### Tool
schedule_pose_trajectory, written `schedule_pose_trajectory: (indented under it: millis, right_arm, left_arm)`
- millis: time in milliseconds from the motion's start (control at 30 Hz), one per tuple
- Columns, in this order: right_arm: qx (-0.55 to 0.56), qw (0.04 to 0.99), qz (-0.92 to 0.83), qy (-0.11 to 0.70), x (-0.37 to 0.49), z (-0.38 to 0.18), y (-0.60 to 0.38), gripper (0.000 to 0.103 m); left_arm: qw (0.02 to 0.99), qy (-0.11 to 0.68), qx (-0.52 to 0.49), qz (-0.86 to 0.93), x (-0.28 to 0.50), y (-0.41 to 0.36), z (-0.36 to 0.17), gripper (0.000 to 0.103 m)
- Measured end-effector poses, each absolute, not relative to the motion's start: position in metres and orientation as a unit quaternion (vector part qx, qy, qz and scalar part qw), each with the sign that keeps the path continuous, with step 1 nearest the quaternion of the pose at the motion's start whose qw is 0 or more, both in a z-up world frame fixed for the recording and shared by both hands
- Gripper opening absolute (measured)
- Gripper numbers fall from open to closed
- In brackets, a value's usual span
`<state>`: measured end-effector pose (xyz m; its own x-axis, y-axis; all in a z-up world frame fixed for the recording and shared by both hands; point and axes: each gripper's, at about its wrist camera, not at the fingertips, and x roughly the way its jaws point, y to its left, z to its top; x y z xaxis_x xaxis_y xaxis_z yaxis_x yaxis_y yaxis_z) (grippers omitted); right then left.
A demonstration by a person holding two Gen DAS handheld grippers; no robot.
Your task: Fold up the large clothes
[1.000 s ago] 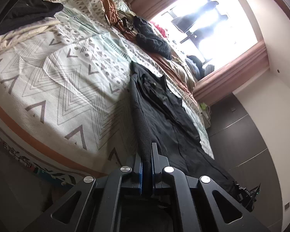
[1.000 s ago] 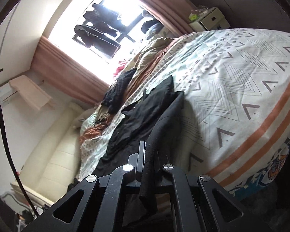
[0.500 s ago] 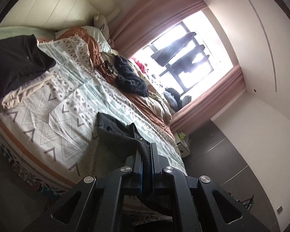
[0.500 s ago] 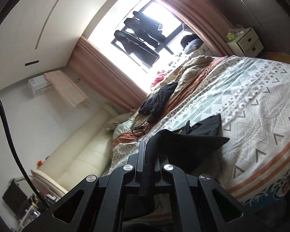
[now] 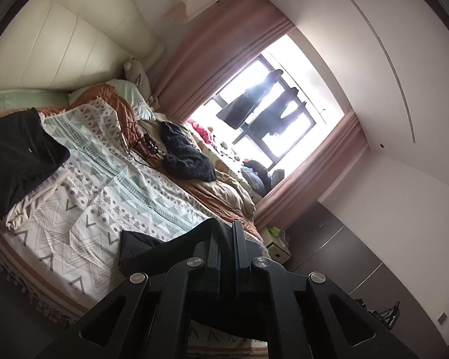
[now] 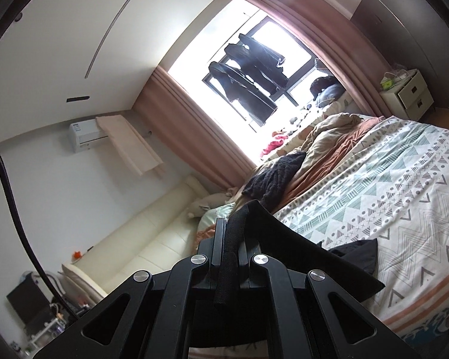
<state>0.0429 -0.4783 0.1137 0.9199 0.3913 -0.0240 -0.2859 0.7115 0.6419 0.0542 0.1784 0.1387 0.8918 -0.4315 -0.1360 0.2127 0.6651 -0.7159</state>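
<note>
The black garment (image 5: 152,251) is held up above the patterned bedspread (image 5: 104,197), clamped in the left gripper (image 5: 227,233) and, at another edge, in the right gripper (image 6: 231,230), both sets of jaws pinched tight on cloth. No label or writing can be read anywhere.

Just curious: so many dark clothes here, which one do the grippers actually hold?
The black garment pinched in both grippers, not the knitted one or the folded one lying on the bed.
</note>
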Motion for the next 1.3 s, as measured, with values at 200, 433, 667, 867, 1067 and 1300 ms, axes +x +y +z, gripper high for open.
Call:
schedule_pose_trajectory:
  millis: [200,433,667,867,1067,1300]
  right_arm:
    - [0.342,0.922,0.155,0.09,0.088,0.105,-0.486,0.004]
    - [0.362,0.918,0.118,0.109,0.15,0.084,-0.499,0.004]
    - [0.366,0.919,0.073,0.131,0.215,0.06,-0.509,0.004]
    - [0.366,0.914,0.05,0.169,0.27,0.022,-0.511,0.004]
    - [0.374,0.902,0.015,0.215,0.311,-0.031,-0.52,0.004]
    - [0.389,0.883,-0.014,0.263,0.342,-0.086,-0.525,0.005]
  left_arm:
    - [0.903,0.165,-0.358,-0.169,0.109,0.166,0.14,0.005]
    - [0.905,0.193,-0.347,-0.152,0.194,0.151,0.131,0.006]
    - [0.905,0.229,-0.334,-0.127,0.282,0.141,0.102,0.006]
    - [0.893,0.282,-0.329,-0.123,0.355,0.124,0.054,0.006]
    - [0.877,0.332,-0.331,-0.105,0.409,0.117,-0.007,0.006]
    - [0.854,0.387,-0.338,-0.083,0.45,0.112,-0.072,0.006]
